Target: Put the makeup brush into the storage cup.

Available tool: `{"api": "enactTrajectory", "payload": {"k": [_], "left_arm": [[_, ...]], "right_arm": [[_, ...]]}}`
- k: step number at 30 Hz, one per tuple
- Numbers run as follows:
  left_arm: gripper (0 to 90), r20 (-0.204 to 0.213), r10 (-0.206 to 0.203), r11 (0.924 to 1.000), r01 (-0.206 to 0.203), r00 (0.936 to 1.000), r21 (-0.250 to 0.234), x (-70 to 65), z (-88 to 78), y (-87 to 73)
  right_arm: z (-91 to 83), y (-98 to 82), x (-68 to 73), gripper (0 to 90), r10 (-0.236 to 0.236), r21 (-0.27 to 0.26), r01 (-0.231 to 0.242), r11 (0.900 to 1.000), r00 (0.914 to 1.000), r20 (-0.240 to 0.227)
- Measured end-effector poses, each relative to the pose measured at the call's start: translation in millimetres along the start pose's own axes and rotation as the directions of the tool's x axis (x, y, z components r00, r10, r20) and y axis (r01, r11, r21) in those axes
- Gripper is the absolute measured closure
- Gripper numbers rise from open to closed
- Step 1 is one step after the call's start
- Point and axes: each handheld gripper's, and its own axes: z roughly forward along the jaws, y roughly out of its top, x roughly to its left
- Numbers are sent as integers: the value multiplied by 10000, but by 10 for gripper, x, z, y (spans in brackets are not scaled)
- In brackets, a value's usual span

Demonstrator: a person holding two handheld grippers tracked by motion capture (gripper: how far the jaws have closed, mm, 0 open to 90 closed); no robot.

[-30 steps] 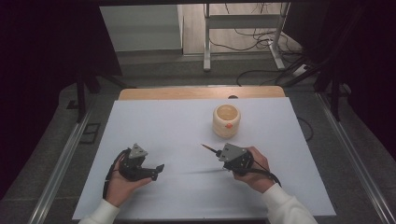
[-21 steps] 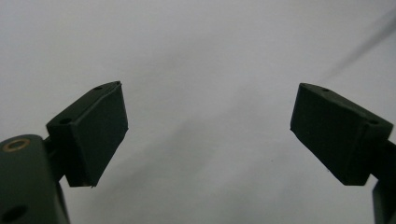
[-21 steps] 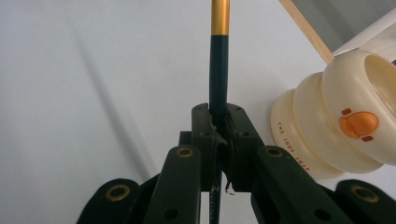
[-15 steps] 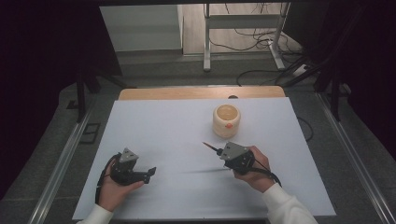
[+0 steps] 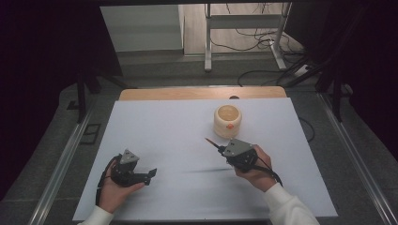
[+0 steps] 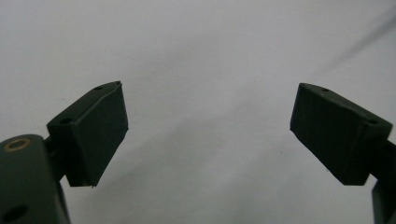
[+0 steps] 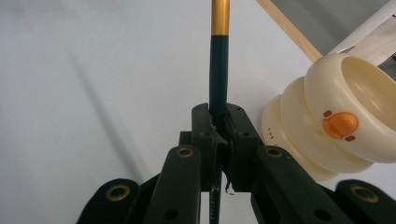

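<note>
right tool (image 7: 219,135): pinching dark pencil (image 7: 218,70), tip aimed up and away | pencil: over white tabletop (image 5: 164,126), just beside cream cup (image 5: 227,121) | left tool (image 6: 208,135): spread wide, nothing between, low over tabletop near front edge

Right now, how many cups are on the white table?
1. The cream cup with an orange mark stands toward the far right of the table, just beyond the right gripper, whose jaws clamp a brush. No other cup shows.
</note>
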Motion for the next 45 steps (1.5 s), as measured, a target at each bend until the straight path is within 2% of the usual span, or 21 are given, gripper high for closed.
{"api": "enactTrajectory", "payload": {"k": [6, 10, 17, 25, 33, 45], "left_arm": [[117, 36, 15, 10000, -15, 10000, 20, -24, 17, 11], [118, 28, 1, 10000, -1, 10000, 18, -16, 10, 11], [118, -5, -84, 9999, 84, 10000, -57, -8, 3, 10], [117, -33, -91, 9999, 91, 10000, -75, -1, -3, 11], [117, 8, -77, 10000, 77, 10000, -42, -4, -5, 15], [117, -35, -52, 10000, 52, 10000, -43, 7, -10, 12]], "right_arm": [[25, 35, -40, 840, 346, -180, -351, 9992, 9990, -280], [31, 34, -70, 840, 510, -240, -517, 9984, 9983, -277], [22, 24, -148, 839, 1108, -499, -1128, 9924, 9930, -420], [14, 25, -204, 840, 1503, -637, -1535, 9861, 9872, -532], [-1, 35, -291, 840, 2042, -932, -2099, 9733, 9767, -664], [12, -4, -382, 840, 2641, -1030, -2718, 9568, 9610, -820]]}}
